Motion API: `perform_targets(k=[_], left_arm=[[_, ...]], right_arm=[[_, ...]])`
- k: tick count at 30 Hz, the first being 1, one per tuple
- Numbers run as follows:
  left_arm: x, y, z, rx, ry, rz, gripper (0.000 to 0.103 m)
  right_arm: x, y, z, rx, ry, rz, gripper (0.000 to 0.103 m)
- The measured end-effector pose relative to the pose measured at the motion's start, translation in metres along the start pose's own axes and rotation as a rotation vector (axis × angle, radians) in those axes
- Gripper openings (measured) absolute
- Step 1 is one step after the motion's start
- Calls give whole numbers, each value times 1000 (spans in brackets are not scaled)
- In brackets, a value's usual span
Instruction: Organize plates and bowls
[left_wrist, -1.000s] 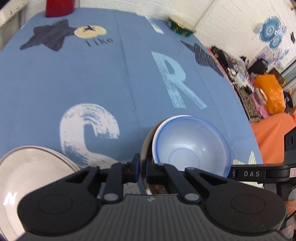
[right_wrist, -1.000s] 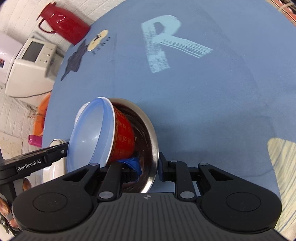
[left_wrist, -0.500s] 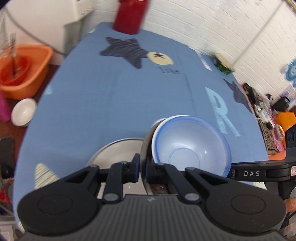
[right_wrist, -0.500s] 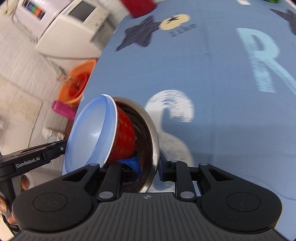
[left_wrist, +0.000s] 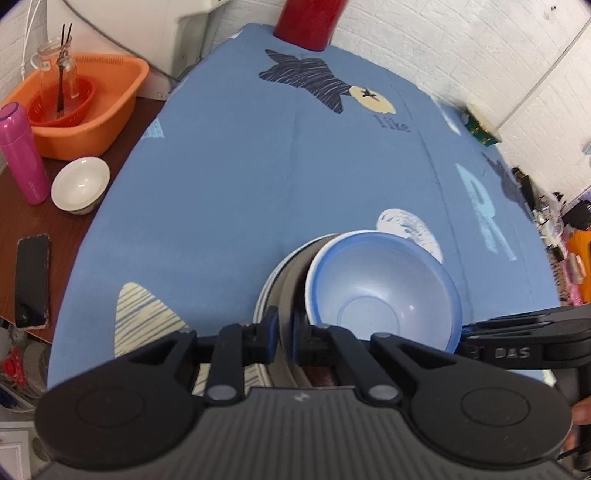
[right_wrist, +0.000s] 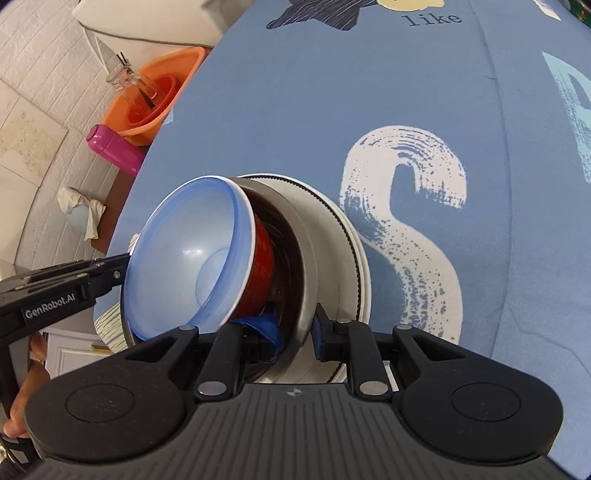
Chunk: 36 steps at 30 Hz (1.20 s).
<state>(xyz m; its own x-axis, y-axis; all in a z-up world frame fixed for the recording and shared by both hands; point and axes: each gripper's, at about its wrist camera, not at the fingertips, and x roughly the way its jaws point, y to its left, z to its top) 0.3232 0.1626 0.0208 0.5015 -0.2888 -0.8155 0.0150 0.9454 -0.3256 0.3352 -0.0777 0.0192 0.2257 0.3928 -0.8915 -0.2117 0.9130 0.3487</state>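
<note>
In the left wrist view, the left gripper (left_wrist: 283, 334) is pinched narrow on the near rim of a steel bowl (left_wrist: 291, 269), one finger outside the wall and one inside, so the bowl's mouth is tipped and faces away to the right. Nested in it sits a pale blue bowl (left_wrist: 384, 291), whose open face turns toward the camera. Just beyond and under the steel rim a white plate (left_wrist: 264, 291) shows as a thin crescent on the blue tablecloth (left_wrist: 240, 177); whether the steel bowl touches it cannot be told from here. The right gripper (left_wrist: 476, 334) comes in from the right edge, level with the blue bowl's far rim. Well off to the left, a small white bowl (left_wrist: 79, 184) stands on the brown side table by an orange basin (left_wrist: 85, 107). In the right wrist view, the right gripper (right_wrist: 295, 332) straddles the opposite rim of the steel bowl (right_wrist: 306, 273), closed on it, with a blue-padded fingertip (right_wrist: 267, 332) inside. Here a red bowl (right_wrist: 262, 266) shows between the blue bowl (right_wrist: 192, 254) and the steel one, and the whole stack leans left toward the left gripper (right_wrist: 123, 264). The white plate (right_wrist: 343, 254) lies directly behind and below the stack, flat on the cloth, so the coming move probably turns on lowering and levelling the stack straight onto it, with both hands sharing the load evenly.
</note>
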Motion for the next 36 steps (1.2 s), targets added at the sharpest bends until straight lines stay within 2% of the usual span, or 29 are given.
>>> perform_targets(k=[3, 4, 5, 7, 8, 9, 12, 18, 20, 24, 27, 29, 32, 36], left_arm=[[-2, 0, -2, 0, -29, -4, 0], [-4, -2, -3, 14, -46, 13, 4], [-7, -4, -3, 25, -67, 47, 22], [-15, -5, -4, 42, -121, 89, 45], [-21, -4, -4, 45, -151, 95, 51], [-28, -2, -4, 44, -183, 96, 54], [-48, -3, -7, 43, -268, 84, 58], [-71, -39, -30, 92, -409, 131, 63], [-73, -55, -44, 113, -447, 151, 63], [-71, -83, -77, 125, -529, 192, 65], [-69, -98, -100, 118, -574, 244, 65], [-68, -107, -113, 132, -580, 268, 66], [-67, -112, -133, 131, -565, 243, 66], [-68, -119, -162, 158, -535, 205, 66]], right_arm=[[-4, 7, -1, -34, -23, -42, 6], [-6, 8, -2, -47, -29, -51, 7], [-10, 8, -3, -57, -37, -55, 7], [-18, 10, -7, -91, -59, -64, 8], [-25, 10, -9, -108, -81, -74, 9], [-32, 11, -12, -125, -112, -86, 9], [-57, 11, -28, -163, -242, -123, 11], [-73, 19, -74, -219, -477, -117, 15], [-69, 22, -88, -191, -538, -141, 16], [-62, 25, -108, -65, -624, -257, 17], [-66, 15, -131, -1, -715, -238, 19], [-70, 5, -145, 57, -748, -230, 20], [-72, -7, -168, 110, -776, -264, 21], [-73, -20, -196, 182, -776, -231, 23]])
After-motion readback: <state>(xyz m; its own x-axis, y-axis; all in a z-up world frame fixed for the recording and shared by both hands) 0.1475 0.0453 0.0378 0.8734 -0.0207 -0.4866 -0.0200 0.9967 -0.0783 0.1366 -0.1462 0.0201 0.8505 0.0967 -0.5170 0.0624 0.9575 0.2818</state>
